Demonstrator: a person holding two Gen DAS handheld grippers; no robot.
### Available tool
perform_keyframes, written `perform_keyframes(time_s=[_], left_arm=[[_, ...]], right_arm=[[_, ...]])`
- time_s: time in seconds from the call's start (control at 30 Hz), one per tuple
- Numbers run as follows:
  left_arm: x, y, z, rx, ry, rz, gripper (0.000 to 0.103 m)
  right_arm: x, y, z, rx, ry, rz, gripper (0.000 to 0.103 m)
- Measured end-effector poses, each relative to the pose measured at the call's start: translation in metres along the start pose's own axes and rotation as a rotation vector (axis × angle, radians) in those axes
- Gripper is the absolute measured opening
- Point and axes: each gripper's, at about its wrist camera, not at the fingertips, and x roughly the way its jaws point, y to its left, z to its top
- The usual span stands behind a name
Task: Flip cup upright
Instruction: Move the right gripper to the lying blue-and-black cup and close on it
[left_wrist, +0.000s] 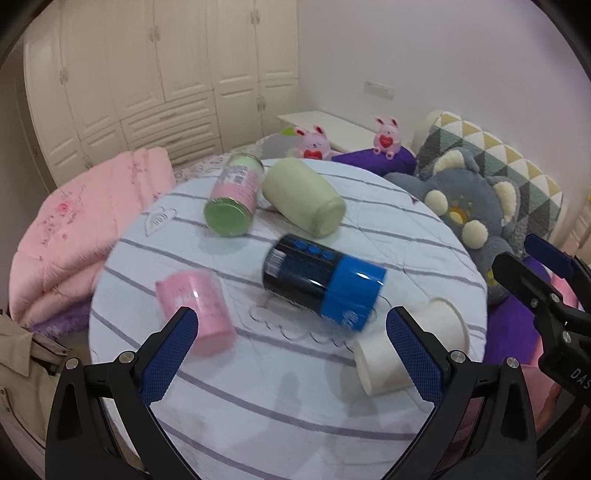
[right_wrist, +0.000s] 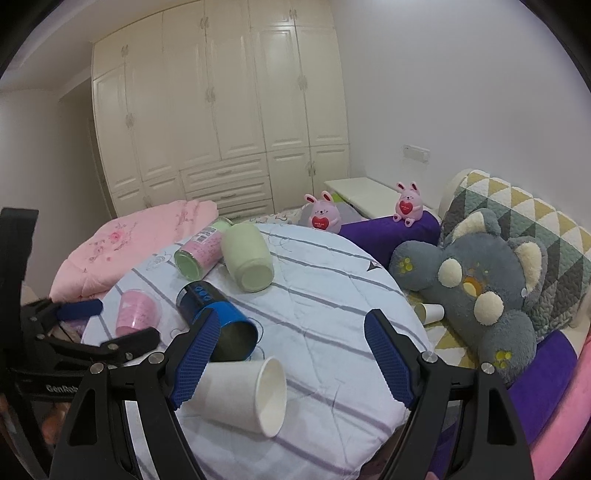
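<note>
- Both tongs are spread wide with nothing between the pads: the left tongs (left_wrist: 291, 350) hover over the near part of the round quilt-covered surface (left_wrist: 258, 406), and the right tongs (right_wrist: 288, 354) do the same from the other side.
- So, progress: basically zero as far as I can tell. Every cup in sight is lying on its side.
- Just ahead of the right tongs, a bit toward their left pad, the white paper cup (right_wrist: 243, 397) lies down with its mouth pointing toward the right pad. From the left wrist view that same cup (left_wrist: 406, 347) sits by the right pad of the left tongs.
- The blue-and-black cup (left_wrist: 323, 280) is straight ahead of the left tongs, tipped over and slightly blurred, so it may be rolling.
- The pink cup (left_wrist: 195, 312) lies just beyond the left pad of the left tongs, also down.
- Farther out, well past both tongs, the pale green cup (left_wrist: 304, 197) and the pink-and-green bottle (left_wrist: 232, 199) lie side by side.
- One more small paper cup (right_wrist: 430, 313) is off the surface, on the bed beside the grey plush (right_wrist: 480, 280).
- My guess: the white cup goes first since it's nearest both tongs, but no grasp has started.
</note>
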Motion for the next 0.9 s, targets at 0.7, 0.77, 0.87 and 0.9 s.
perform_keyframes(time_s=[0.7,0.77,0.87,0.9], left_arm=[[0.028,0.064,0.009,-0.109,0.047,0.072,0.103],[0.032,0.068,0.012,-0.114,0.049,0.071,0.103],[0.037,0.074,0.015,-0.114,0.05,0.066,0.103],[0.038,0.075,0.014,-0.109,0.051,0.067,0.103]], right_arm=[[0.129,0.044,0.005,-0.224,0.449,0.381,0.082],[0.139,0.048,0.007,-0.244,0.482,0.39,0.082],[0.156,0.057,0.014,-0.294,0.534,0.423,0.082],[0.159,0.059,0.015,-0.304,0.547,0.432,0.081]])
